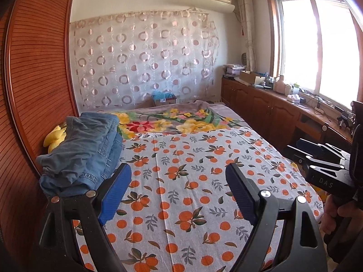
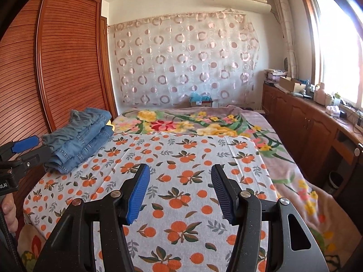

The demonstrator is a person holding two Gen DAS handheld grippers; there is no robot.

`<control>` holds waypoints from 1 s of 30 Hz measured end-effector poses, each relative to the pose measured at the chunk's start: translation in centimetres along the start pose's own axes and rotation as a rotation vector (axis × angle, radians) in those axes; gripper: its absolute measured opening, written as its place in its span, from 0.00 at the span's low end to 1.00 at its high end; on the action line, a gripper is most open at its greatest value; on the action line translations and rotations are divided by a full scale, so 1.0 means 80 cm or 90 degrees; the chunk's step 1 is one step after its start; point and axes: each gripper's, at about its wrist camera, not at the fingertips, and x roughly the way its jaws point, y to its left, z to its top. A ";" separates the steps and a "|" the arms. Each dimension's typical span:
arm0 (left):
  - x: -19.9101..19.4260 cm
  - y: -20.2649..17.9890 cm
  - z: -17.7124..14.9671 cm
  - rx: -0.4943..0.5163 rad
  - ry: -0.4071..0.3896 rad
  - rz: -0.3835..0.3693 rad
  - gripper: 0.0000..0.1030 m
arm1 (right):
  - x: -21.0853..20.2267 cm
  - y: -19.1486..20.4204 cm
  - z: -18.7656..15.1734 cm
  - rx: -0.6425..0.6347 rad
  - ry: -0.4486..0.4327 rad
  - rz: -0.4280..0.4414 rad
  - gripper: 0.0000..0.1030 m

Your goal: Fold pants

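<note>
On the left side of the bed, close against the slatted wooden wardrobe [image 2: 68, 52], lies a stack of folded denim pants [image 2: 79, 136], several blue layers piled up, with a greyer pair on top. Something yellow [image 1: 54, 137] peeks out behind the stack, between it and the wardrobe. The stack rests on the orange-print sheet [image 2: 181, 170] that covers the near part of the bed, and beyond that sheet a flowered blanket [image 2: 192, 122] runs to the far wall, where a sheer curtain with ring patterns [image 2: 186, 56] hangs.

Left tongs [image 1: 179, 189] stand spread wide over the sheet with nothing between their blue pads; the left pad sits just in front of the near edge of the pants stack in the left wrist view, though whether it touches cannot be told. Right tongs [image 2: 180, 189] are also spread, empty, above bare sheet and well apart from the pants. A long wooden counter [image 2: 317, 117] with clutter runs under the bright window [image 2: 340, 45] on the right
</note>
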 end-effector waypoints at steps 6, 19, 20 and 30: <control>0.001 0.003 -0.006 -0.004 0.004 0.005 0.83 | 0.013 -0.006 0.000 -0.004 0.000 -0.001 0.56; 0.001 0.006 -0.008 -0.007 0.008 0.012 0.83 | 0.016 -0.009 -0.001 -0.007 -0.003 0.002 0.57; 0.001 0.006 -0.008 -0.007 0.008 0.011 0.83 | 0.016 -0.010 -0.001 -0.008 -0.003 0.001 0.57; 0.001 0.008 -0.009 -0.007 0.011 0.008 0.83 | 0.017 -0.010 -0.004 -0.012 -0.005 0.002 0.56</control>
